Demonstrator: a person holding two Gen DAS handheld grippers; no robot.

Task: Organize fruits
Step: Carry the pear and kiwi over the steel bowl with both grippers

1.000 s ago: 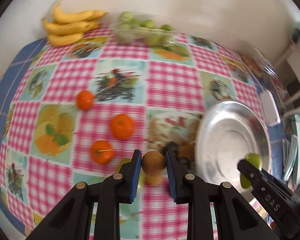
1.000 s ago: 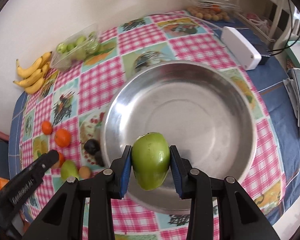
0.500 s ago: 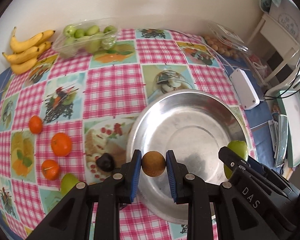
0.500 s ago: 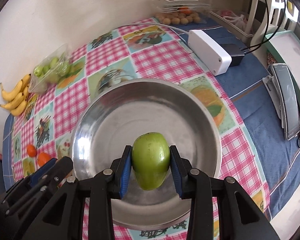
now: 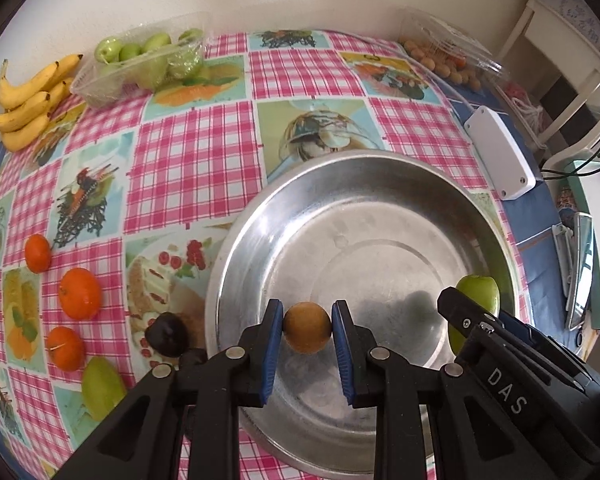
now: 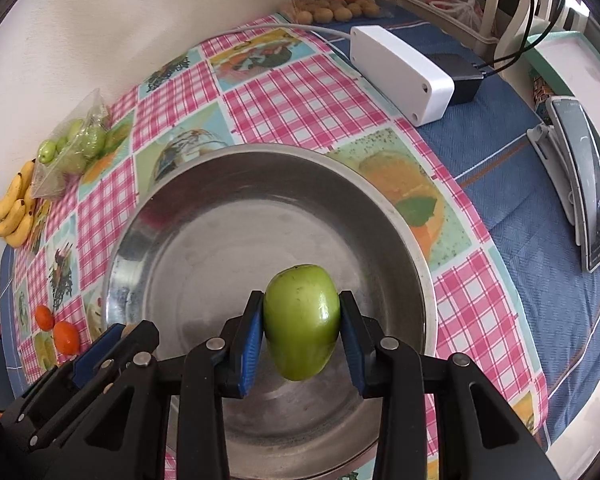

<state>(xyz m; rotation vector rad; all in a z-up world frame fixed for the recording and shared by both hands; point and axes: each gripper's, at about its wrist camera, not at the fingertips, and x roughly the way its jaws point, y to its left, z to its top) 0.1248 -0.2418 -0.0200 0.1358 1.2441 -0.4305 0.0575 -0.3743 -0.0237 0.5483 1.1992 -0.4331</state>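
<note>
My left gripper (image 5: 307, 330) is shut on a round brown fruit (image 5: 307, 333), held over the near part of a big steel bowl (image 5: 260, 224). My right gripper (image 6: 301, 330) is shut on a green apple (image 6: 300, 326), held over the same bowl (image 6: 416, 248); it shows at the right of the left wrist view (image 5: 476, 312). On the checked cloth left of the bowl lie three oranges (image 5: 79, 293), a dark plum (image 5: 166, 335) and a green fruit (image 5: 100, 386).
Bananas (image 5: 28, 104) and a clear tray of green fruits (image 5: 140, 64) lie at the far left by the wall. A tray of small brown fruits (image 5: 440, 60), a white box (image 6: 400, 74), a black adapter (image 6: 466, 80) and a phone (image 6: 584, 184) lie to the right.
Both grippers have moved right and over the bowl with their fruits still held. The left one came from above the cloth near the oranges.
</note>
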